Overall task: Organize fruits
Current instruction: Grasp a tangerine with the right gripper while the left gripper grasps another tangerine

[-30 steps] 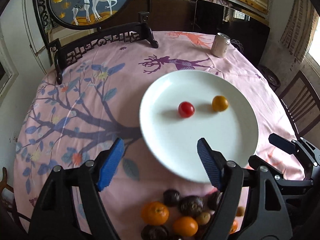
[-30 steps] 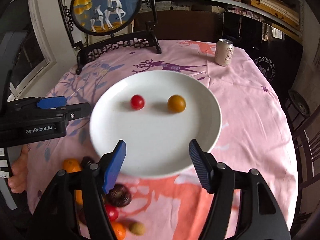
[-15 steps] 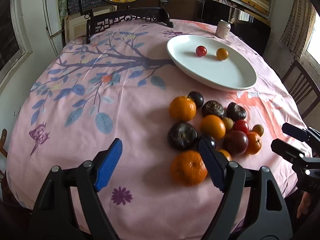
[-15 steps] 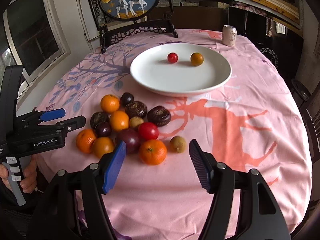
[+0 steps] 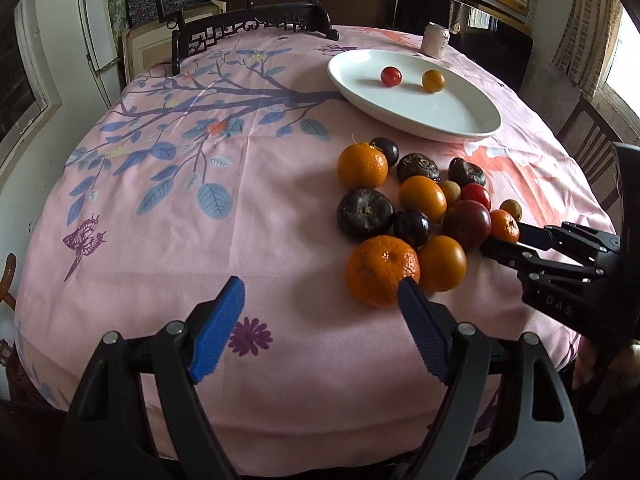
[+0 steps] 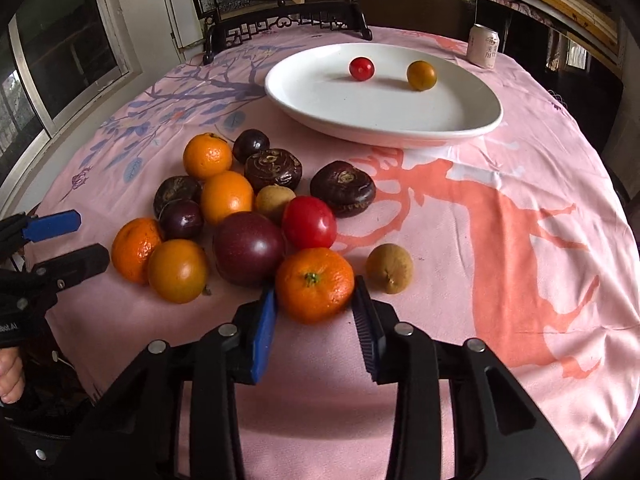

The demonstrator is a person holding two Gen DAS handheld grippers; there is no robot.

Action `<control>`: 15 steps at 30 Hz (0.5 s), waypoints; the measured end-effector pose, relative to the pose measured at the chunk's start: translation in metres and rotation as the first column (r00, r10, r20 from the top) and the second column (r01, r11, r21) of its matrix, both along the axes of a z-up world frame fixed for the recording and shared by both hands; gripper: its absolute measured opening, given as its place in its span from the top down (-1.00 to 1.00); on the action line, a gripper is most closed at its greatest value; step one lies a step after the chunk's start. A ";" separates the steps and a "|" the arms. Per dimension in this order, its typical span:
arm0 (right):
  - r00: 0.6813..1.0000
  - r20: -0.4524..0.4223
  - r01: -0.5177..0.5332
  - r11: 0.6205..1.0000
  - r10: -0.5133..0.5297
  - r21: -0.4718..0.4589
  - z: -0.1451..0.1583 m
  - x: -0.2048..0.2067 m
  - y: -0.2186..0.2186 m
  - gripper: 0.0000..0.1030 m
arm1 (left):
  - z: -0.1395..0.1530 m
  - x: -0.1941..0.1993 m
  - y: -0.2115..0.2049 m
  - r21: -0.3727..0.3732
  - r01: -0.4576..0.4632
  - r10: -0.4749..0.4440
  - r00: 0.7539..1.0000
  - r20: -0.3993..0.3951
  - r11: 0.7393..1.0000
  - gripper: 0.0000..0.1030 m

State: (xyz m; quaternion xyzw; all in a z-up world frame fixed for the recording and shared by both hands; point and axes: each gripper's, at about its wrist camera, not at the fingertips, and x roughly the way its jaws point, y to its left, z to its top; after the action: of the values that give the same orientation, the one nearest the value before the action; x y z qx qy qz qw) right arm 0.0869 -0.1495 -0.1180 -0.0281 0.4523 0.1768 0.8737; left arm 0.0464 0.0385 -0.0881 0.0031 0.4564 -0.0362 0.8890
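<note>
Your right gripper (image 6: 315, 312): jaws narrowed around near tangerine (image 6: 314, 283), pads at its sides, contact unclear. Your left gripper (image 5: 320, 332): jaws wide open, empty, near fruit cluster (image 5: 420, 208). Far: white plate (image 6: 384, 120) with red tomato (image 6: 361, 68), yellow tomato (image 6: 421, 75).

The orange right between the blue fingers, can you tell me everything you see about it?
The mandarin is round, bright orange and slightly dimpled, with a small green stem scar facing up. It sits on the pink tablecloth at the near edge of the fruit pile, beside a dark purple plum and below a red tomato. The right gripper brackets it, a blue pad close on each side; contact can't be confirmed.
</note>
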 end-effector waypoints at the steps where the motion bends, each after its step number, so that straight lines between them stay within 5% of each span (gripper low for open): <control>1: 1.000 -0.004 -0.001 1.000 0.001 0.016 0.002 -0.001 -0.001 0.28 | -0.002 0.000 -0.001 -0.002 0.004 -0.004 1.000 -0.007 1.000 -0.56; 8: 0.999 0.013 0.038 0.999 -0.038 0.016 0.016 -0.024 -0.020 0.28 | -0.017 0.009 -0.019 -0.026 0.075 -0.076 0.996 -0.049 0.997 -0.52; 13: 0.998 0.019 0.063 0.997 -0.064 0.042 0.020 -0.030 -0.029 0.28 | -0.025 0.023 -0.028 -0.051 0.101 -0.103 0.994 -0.040 0.994 0.12; 15: 0.998 0.026 0.064 0.997 -0.065 0.045 0.022 -0.031 -0.030 0.28 | -0.023 0.027 -0.025 -0.084 0.091 -0.095 0.994 -0.044 0.992 0.13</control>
State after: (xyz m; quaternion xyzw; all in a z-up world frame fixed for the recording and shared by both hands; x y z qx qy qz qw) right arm 0.0556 -0.1792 -0.0963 0.0034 0.4367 0.1582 0.8856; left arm 0.0731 0.0135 -0.1111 -0.0129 0.4752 -0.0965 0.8745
